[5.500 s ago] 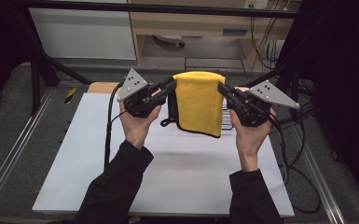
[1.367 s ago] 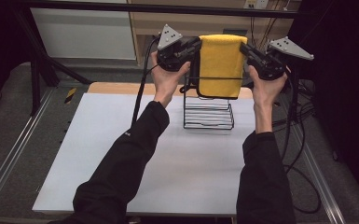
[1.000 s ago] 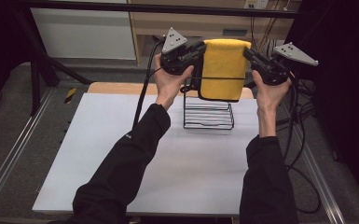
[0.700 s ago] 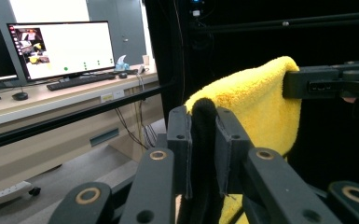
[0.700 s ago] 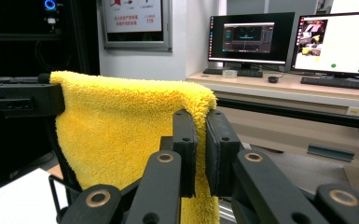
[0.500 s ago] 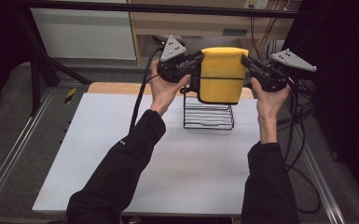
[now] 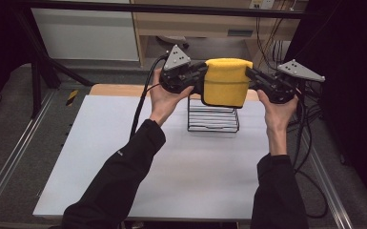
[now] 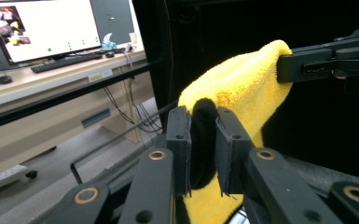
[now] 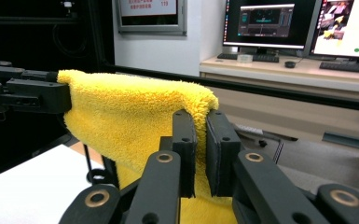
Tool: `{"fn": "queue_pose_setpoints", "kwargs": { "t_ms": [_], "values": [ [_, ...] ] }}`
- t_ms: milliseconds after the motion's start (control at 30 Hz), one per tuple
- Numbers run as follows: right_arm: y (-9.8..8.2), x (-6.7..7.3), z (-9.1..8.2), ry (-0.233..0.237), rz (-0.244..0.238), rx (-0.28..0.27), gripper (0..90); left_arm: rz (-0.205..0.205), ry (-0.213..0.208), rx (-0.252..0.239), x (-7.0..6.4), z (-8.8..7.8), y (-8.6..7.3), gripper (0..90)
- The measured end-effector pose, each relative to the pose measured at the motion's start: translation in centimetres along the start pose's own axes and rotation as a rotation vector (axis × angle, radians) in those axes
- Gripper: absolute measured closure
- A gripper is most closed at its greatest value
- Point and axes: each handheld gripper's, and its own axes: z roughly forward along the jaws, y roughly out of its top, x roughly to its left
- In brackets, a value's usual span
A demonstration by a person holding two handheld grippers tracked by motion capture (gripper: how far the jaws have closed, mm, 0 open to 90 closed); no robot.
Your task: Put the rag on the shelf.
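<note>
A folded yellow towel (image 7: 226, 83) hangs stretched between my two grippers, just above a black wire rack (image 7: 213, 119) at the far side of the white table (image 7: 124, 157). My left gripper (image 7: 201, 78) is shut on the towel's left top corner. In the left gripper view its jaws (image 8: 203, 140) pinch a dark edge of the towel (image 8: 238, 88). My right gripper (image 7: 251, 76) is shut on the right top corner, and in the right gripper view its jaws (image 9: 200, 140) clamp the towel (image 9: 130, 121). The towel's lower edge covers the rack's top.
A light wooden strip (image 7: 109, 89) runs behind the table's far edge. Metal rails flank the table on both sides. Cables trail from both grippers, with a bundle at the right (image 7: 310, 143). A desk with monitors (image 9: 270, 21) stands beyond the table.
Both hands have come down a little with the towel, bringing it closer to the rack. Both grips on its corners are unchanged.
</note>
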Motion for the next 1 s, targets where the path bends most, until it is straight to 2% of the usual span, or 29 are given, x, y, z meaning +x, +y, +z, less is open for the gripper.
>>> {"fn": "queue_pose_setpoints", "kwargs": {
  "t_ms": [267, 600, 800, 1000],
  "values": [
    [-1.0, 0.3, -0.5, 0.015, 0.004, 0.056, 83.4, -0.021, -0.028, 0.045, -0.5, -0.5, -1.2, 76.7],
    [-2.2, 0.4, -1.1, 0.036, -0.01, 0.139, 83.0, 0.014, -0.023, 0.092, -1.6, -0.6, -2.5, 75.6],
    [-3.0, 0.3, -1.2, 0.038, -0.022, 0.167, 83.1, 0.013, -0.035, 0.117, -1.9, -0.7, -2.8, 73.4],
    [-3.4, 0.3, -1.3, 0.038, -0.03, 0.176, 83.1, -0.037, -0.082, 0.105, -1.8, -1.7, -2.0, 64.3]
  ]
}}
